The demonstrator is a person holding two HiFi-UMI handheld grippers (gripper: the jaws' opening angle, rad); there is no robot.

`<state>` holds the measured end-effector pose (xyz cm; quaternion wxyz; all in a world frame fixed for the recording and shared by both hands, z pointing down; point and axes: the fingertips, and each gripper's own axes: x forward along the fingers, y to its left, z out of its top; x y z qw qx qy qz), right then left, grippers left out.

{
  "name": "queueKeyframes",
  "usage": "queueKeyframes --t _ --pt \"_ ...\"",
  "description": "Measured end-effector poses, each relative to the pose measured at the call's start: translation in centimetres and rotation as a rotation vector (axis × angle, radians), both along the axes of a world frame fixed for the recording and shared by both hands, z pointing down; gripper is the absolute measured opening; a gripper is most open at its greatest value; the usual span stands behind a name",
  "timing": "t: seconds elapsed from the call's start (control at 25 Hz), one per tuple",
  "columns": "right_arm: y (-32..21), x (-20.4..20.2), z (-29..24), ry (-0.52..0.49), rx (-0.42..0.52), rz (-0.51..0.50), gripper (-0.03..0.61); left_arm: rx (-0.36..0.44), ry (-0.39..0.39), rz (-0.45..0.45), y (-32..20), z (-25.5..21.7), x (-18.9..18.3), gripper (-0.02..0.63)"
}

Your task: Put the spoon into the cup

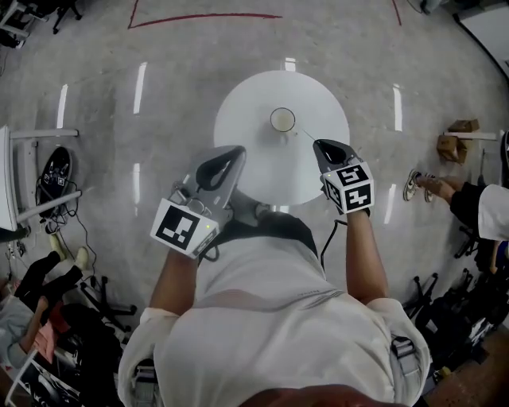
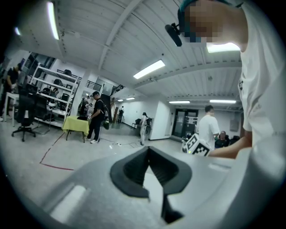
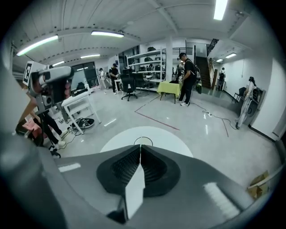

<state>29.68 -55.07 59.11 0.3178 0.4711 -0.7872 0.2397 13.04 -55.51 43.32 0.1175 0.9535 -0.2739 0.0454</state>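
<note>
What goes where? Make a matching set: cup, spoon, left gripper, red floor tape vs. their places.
Things:
1. cup
2. spoon
3. left gripper
4. red tape

Places:
A. on the floor beyond the table
B. near the table's middle
C. running from the cup's rim to the right gripper
D. over the table's near-left edge

Pairs: 1-B, 2-C, 3-D, 4-A

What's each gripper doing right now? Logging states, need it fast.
Left gripper: jaws closed, holding nothing.
Right gripper: jaws closed, apparently on the thin spoon that reaches to the cup.
</note>
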Motion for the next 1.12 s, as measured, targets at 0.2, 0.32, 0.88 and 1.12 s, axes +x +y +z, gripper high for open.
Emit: queueKeyframes --t 0.2,0.32,0.88,1.12 --pt "-1.6 -1.7 3.9 0.038 -0.085 -0.010 0.012 -0.010 0.001 -0.006 -1.5 1.0 -2.0 0.003" --pt "-2.5 -2.0 6.0 0.065 -0.119 -0.007 0.012 -0.028 0.009 -0.018 -1.9 1.6 -2.5 0.003" --pt "-4.9 -3.2 10.5 0.108 -0.196 -0.021 0.036 -0.060 -0.002 -0.034 -2.3 3.0 -3.8 0.003" --pt "-5.1 -3.6 10.5 0.109 -0.191 -0.027 0.061 -0.056 0.001 -0.033 -2.7 3.2 -4.1 0.003"
